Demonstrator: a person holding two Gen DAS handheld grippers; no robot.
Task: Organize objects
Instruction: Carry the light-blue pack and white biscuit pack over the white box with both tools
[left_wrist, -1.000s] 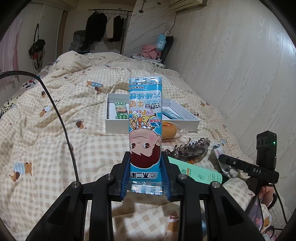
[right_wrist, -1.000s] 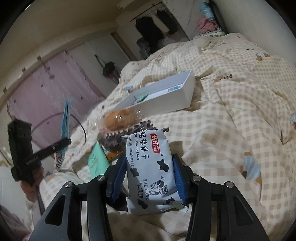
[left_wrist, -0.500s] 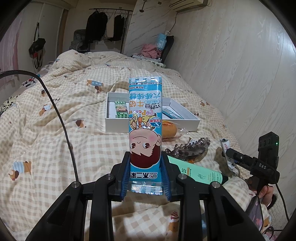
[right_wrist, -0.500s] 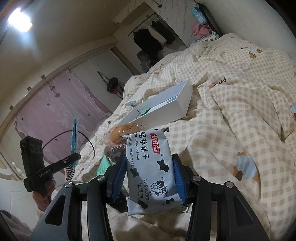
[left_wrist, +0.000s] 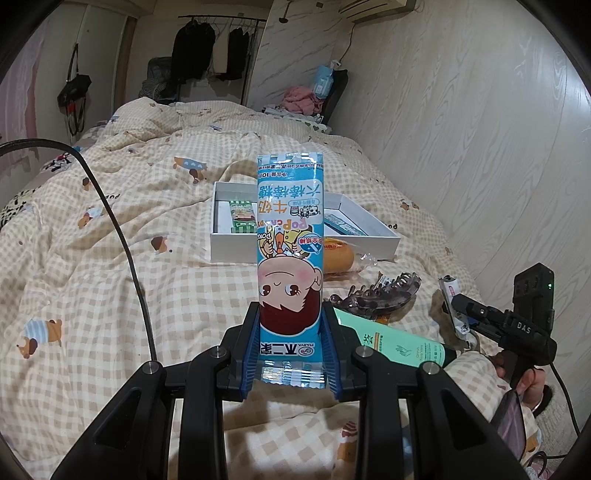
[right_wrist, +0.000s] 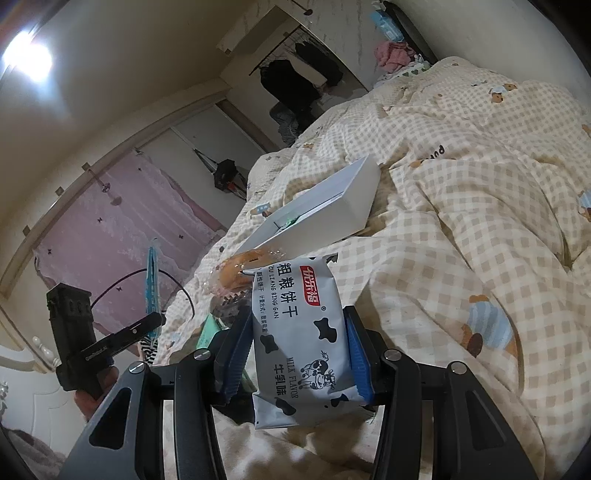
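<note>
My left gripper (left_wrist: 291, 345) is shut on a tall blue candy packet (left_wrist: 290, 258) with a cartoon girl, held upright above the bed. My right gripper (right_wrist: 297, 350) is shut on a white cow-print biscuit packet (right_wrist: 301, 343), lifted and tilted. The open white box (left_wrist: 236, 247) lies on the quilt ahead, with a green packet (left_wrist: 242, 216) and a blue item (left_wrist: 343, 225) inside; it also shows in the right wrist view (right_wrist: 332, 210). The right gripper shows at the right of the left wrist view (left_wrist: 454, 302).
A wrapped bun (left_wrist: 338, 254), a brown hair claw (left_wrist: 373, 297) and a mint-green tube (left_wrist: 395, 343) lie on the checked quilt (left_wrist: 110, 258) near the box. A black cable (left_wrist: 122, 236) runs on the left. A wood-panel wall (left_wrist: 461, 129) borders the right.
The right gripper has risen and tilted further with the biscuit packet, moving slightly right in the left view. The left gripper holds still with the candy packet.
</note>
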